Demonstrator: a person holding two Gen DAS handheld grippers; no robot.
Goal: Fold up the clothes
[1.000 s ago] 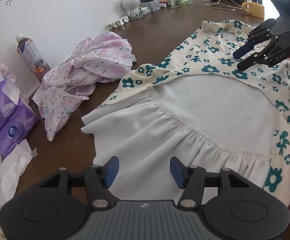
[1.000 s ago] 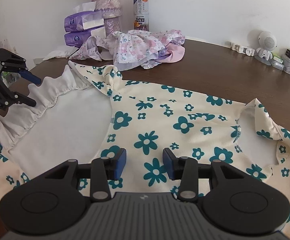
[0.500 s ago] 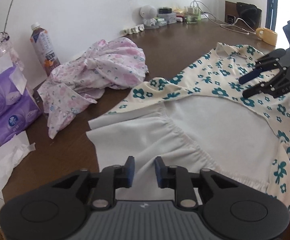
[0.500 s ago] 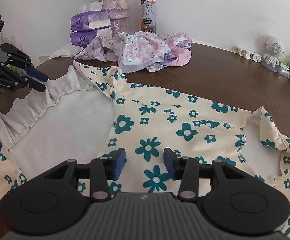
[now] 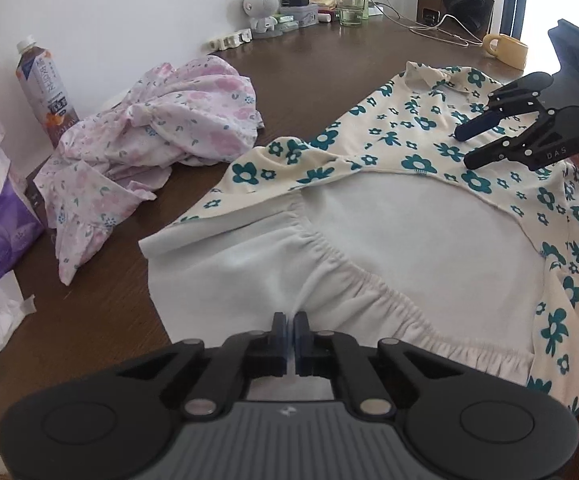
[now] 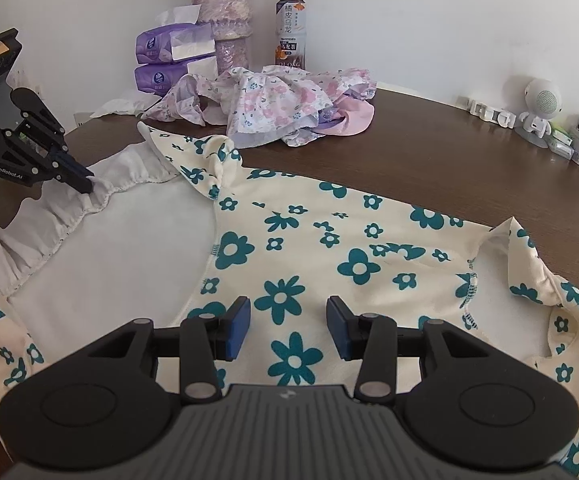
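Observation:
A cream dress with teal flowers [image 6: 329, 248] lies spread on the brown table, its white lining [image 5: 401, 232] turned up toward the hem. My left gripper [image 5: 290, 334] is shut on the white ruffled hem [image 5: 329, 280]; the right wrist view shows the same left gripper [image 6: 85, 184] pinching that ruffle [image 6: 105, 196]. My right gripper [image 6: 287, 326] hovers open just over the flowered part near the bodice, and in the left wrist view this right gripper [image 5: 465, 146] hangs above the cloth with nothing between its fingers.
A crumpled pink floral garment [image 5: 161, 136] lies beyond the dress. A tea bottle [image 6: 291, 28], purple tissue packs [image 6: 169, 60] and a vase [image 6: 229, 20] stand at the wall. A small white robot figure [image 6: 539, 110], cables and a yellow mug [image 5: 507, 50] sit along the far table edge [image 6: 489, 148].
My left gripper went from wide open to shut on the white ruffled hem, and it moved closer to the cloth. The right gripper stayed open and barely shifted.

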